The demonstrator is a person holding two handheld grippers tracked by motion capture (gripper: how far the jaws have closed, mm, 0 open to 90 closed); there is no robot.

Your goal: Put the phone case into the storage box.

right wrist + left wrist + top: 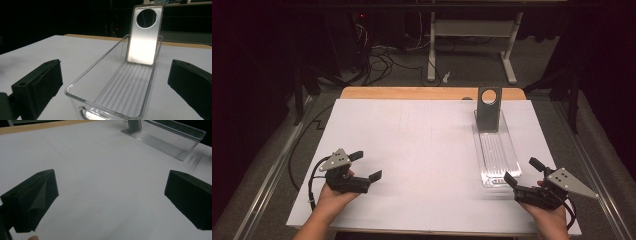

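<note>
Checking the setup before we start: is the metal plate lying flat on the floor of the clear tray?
No, the metal plate stands upright, leaning against the far end of the clear tray, its round hole at the top.

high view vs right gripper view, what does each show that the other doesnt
High view alone: both hands, the left gripper open, the whole white table, a desk frame and cables on the floor behind. Right gripper view alone: the ribbed floor inside the tray, close up between its open black jaws. Both: the clear tray, the metal plate with a round hole standing at its far end, and the right gripper.
</note>
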